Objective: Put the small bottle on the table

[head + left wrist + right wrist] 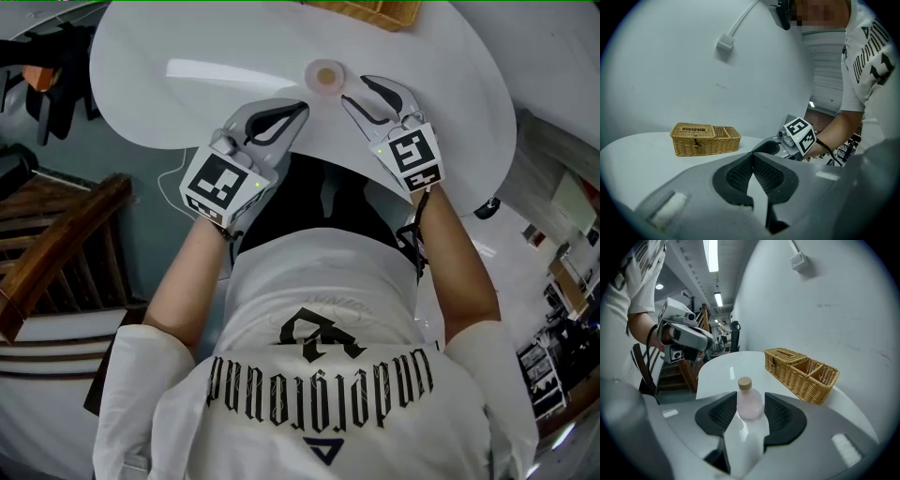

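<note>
A small round bottle (325, 75) with pale pink contents and a tan cap stands upright on the white table (187, 56). My right gripper (356, 89) is open just to its right. In the right gripper view the bottle (749, 401) stands at the tips of the spread jaws of this gripper (750, 398), and the pads do not squeeze it. My left gripper (300, 108) hovers near the table's front edge, left of the bottle, shut with nothing in it. Its closed tips (753, 156) meet in the left gripper view.
A wicker basket (801, 373) with a lidded part and open compartments sits at the table's far side by the wall (705, 138). A wooden stair rail (56, 234) lies to the left below the table. The person's torso is close against the table's front edge.
</note>
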`<control>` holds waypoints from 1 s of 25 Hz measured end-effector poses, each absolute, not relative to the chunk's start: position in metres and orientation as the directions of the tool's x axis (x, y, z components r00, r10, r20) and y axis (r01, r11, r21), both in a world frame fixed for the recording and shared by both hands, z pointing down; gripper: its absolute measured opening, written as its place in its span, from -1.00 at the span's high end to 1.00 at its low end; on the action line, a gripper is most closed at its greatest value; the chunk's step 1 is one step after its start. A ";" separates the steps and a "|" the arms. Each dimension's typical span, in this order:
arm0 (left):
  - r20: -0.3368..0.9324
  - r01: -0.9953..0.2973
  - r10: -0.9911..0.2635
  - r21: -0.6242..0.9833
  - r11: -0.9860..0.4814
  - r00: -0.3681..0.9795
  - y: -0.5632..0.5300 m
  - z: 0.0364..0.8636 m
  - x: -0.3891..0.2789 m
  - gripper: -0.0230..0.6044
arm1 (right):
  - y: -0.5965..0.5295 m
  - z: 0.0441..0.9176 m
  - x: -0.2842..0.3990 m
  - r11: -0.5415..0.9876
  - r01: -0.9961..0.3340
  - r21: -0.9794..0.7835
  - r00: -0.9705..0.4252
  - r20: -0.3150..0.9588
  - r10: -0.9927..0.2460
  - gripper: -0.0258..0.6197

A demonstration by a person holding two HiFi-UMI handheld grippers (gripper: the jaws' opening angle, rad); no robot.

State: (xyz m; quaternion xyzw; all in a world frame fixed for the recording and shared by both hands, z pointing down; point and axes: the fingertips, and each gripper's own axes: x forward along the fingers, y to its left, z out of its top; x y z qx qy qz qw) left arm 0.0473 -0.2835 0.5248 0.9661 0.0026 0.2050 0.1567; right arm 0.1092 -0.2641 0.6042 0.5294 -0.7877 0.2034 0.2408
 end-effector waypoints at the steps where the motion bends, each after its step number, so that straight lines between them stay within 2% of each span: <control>1: 0.393 -0.064 0.062 0.299 -0.952 0.917 -0.279 0.522 0.049 0.90 | -0.259 0.599 0.112 0.353 -0.933 -0.070 -0.324 0.591 -0.739 0.35; 4: 0.391 -0.081 0.042 0.291 -0.953 0.920 -0.263 0.515 0.051 0.90 | -0.244 0.584 0.121 0.343 -0.936 -0.078 -0.323 0.577 -0.750 0.38; 9: 0.371 -0.109 0.009 0.297 -0.949 0.928 -0.232 0.498 0.064 0.90 | -0.213 0.562 0.147 0.314 -0.946 -0.078 -0.302 0.559 -0.772 0.55; 20: 0.316 -0.155 -0.077 0.231 -0.961 0.946 -0.176 0.444 0.092 0.90 | -0.152 0.482 0.177 0.358 -0.933 -0.042 -0.336 0.460 -0.822 0.84; 25: 0.276 -0.177 -0.120 0.193 -0.965 0.954 -0.151 0.409 0.102 0.90 | -0.119 0.444 0.186 0.382 -0.923 -0.050 -0.368 0.407 -0.836 0.87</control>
